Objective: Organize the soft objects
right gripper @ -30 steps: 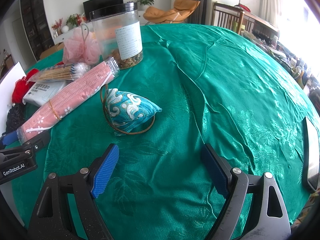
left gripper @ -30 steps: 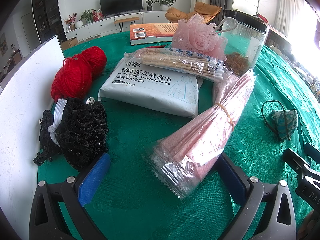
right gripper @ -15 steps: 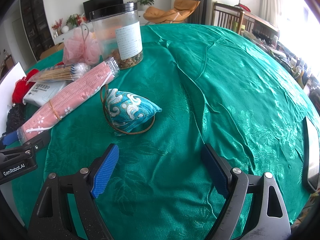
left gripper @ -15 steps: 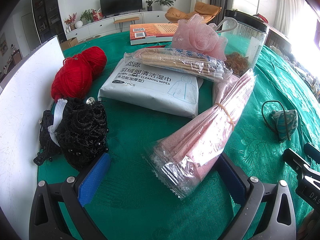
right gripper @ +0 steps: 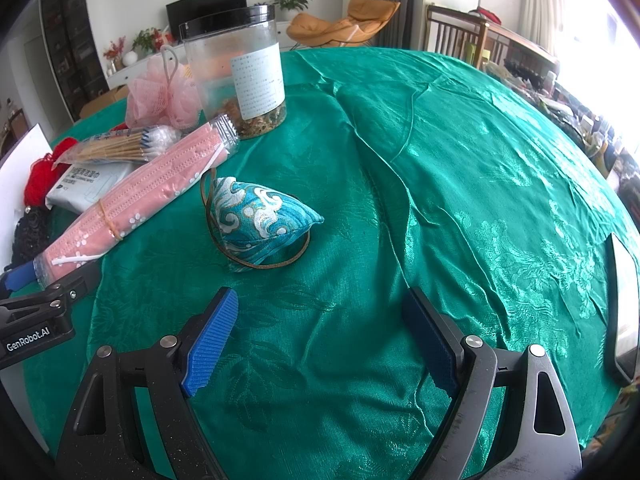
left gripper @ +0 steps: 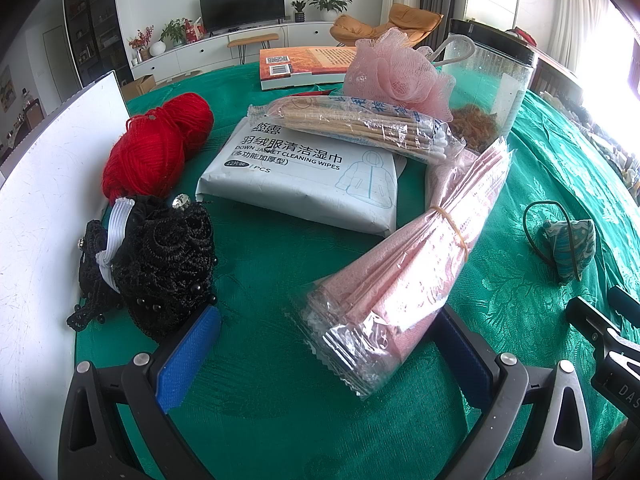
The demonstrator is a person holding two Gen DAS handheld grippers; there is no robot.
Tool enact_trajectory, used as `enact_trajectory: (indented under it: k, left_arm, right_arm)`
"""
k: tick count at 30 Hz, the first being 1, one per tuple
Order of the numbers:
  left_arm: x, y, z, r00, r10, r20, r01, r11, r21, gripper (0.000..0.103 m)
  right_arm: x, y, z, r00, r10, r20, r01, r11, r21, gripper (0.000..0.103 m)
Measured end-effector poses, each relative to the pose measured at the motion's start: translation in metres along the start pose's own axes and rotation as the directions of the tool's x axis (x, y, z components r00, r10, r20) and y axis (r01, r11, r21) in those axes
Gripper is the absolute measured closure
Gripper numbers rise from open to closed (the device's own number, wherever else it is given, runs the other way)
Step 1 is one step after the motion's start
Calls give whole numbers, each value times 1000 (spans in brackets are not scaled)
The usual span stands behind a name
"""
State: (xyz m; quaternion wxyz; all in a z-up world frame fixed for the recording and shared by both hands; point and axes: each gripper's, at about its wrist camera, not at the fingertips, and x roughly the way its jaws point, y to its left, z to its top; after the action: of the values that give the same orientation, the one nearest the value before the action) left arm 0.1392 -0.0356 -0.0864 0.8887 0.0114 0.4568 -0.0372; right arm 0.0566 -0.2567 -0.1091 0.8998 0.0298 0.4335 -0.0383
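Note:
My left gripper [left gripper: 328, 344] is open and empty; the near end of a pink mask pack [left gripper: 404, 264] lies between its fingers, and a black lace bundle [left gripper: 160, 256] sits by the left finger. Behind are red yarn [left gripper: 156, 148], a wipes pack [left gripper: 304, 176], a cotton swab bag [left gripper: 360, 124] and a pink bath pouf [left gripper: 396, 76]. My right gripper [right gripper: 320, 336] is open and empty above the green cloth, just short of a blue brocade pouch [right gripper: 256, 216]. The mask pack [right gripper: 140, 196] lies left of the pouch.
A clear jar with a black lid [right gripper: 236, 68] stands behind the pouch. A white board [left gripper: 36, 216] runs along the left edge. A book [left gripper: 304, 64] lies at the back. A phone [right gripper: 624, 304] lies at the right table edge. Green cloth [right gripper: 460, 160] covers the table.

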Motion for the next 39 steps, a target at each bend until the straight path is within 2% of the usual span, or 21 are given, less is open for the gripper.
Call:
enact_trajectory:
  k: [6, 8, 10, 13, 16, 18, 20, 22, 24, 25, 27, 28, 30, 32, 33, 34, 35, 36, 39]
  left_arm:
    - [0, 0, 0, 1000, 0, 0, 0, 1000, 0, 0]
    - [0, 0, 0, 1000, 0, 0, 0, 1000, 0, 0]
    - [0, 0, 0, 1000, 0, 0, 0, 1000, 0, 0]
    - [0, 0, 0, 1000, 0, 0, 0, 1000, 0, 0]
    - [0, 0, 0, 1000, 0, 0, 0, 1000, 0, 0]
    - [0, 0, 0, 1000, 0, 0, 0, 1000, 0, 0]
    - [1, 0, 1, 1000, 2, -3, -2, 1000, 0, 0]
    - [-1, 0, 0, 997, -9, -72, 11, 1000, 23, 0]
    - [-7, -1, -1, 979, -26, -203, 37, 998, 53, 1]
    - [-15, -3, -1, 977, -46, -209, 63, 995, 73, 1]
    - [-39, -10, 4, 988, -84, -128, 100, 986, 132, 1]
    - [-46, -16, 9, 992, -84, -97, 99, 982, 158, 1]
    - [-44, -30, 21, 991, -102, -90, 118, 974, 191, 1]
    - [-26, -42, 27, 988, -91, -128, 117, 971, 210, 7]
    - [-14, -48, 28, 986, -67, -154, 101, 969, 226, 25]
    - [-6, -51, 27, 987, -18, -160, 58, 967, 249, 36]
    - [-5, -54, 29, 991, 20, -134, 18, 962, 274, 41]
    - [-6, -54, 28, 993, 21, -117, 12, 961, 276, 53]
    - [-14, -42, 36, 990, -86, -109, 106, 976, 193, 57]
  right_arm:
    - [-2, -2, -1, 1000, 14, 10, -14, 1000, 13, 17]
    - [-11, -13, -2, 994, 90, 58, -95, 992, 78, 17]
    - [-22, -27, -4, 975, 186, 120, -203, 968, 151, 17]
    - [-34, -34, 0, 960, 225, 166, -253, 953, 168, 17]
    - [-27, -16, 20, 969, 232, 84, -234, 972, 14, 17]
    - [-13, 4, 32, 979, 204, -7, -203, 970, -130, 17]
    - [3, 18, 41, 982, 177, -67, -187, 961, -204, 18]
    - [18, 25, 49, 977, 189, -99, -206, 957, -205, 18]
    - [33, 23, 52, 971, 201, -132, -222, 960, -170, 21]
    - [33, 22, 52, 977, 185, -109, -202, 964, -173, 27]
    - [32, 17, 55, 980, 163, -111, -179, 971, -161, 53]
    - [31, 11, 56, 974, 191, -121, -206, 970, -128, 53]
    - [26, -3, 60, 977, 176, -119, -188, 978, -94, 53]
    - [20, -23, 66, 973, 201, -109, -206, 978, -28, 53]
    - [17, -35, 70, 971, 218, -100, -218, 976, 17, 53]
    - [12, -46, 75, 970, 229, -86, -224, 973, 59, 53]
    - [7, -58, 81, 969, 236, -71, -229, 969, 95, 53]
    - [3, -68, 86, 968, 244, -60, -235, 964, 123, 53]
    - [-1, -89, 101, 970, 241, -44, -231, 960, 157, 53]
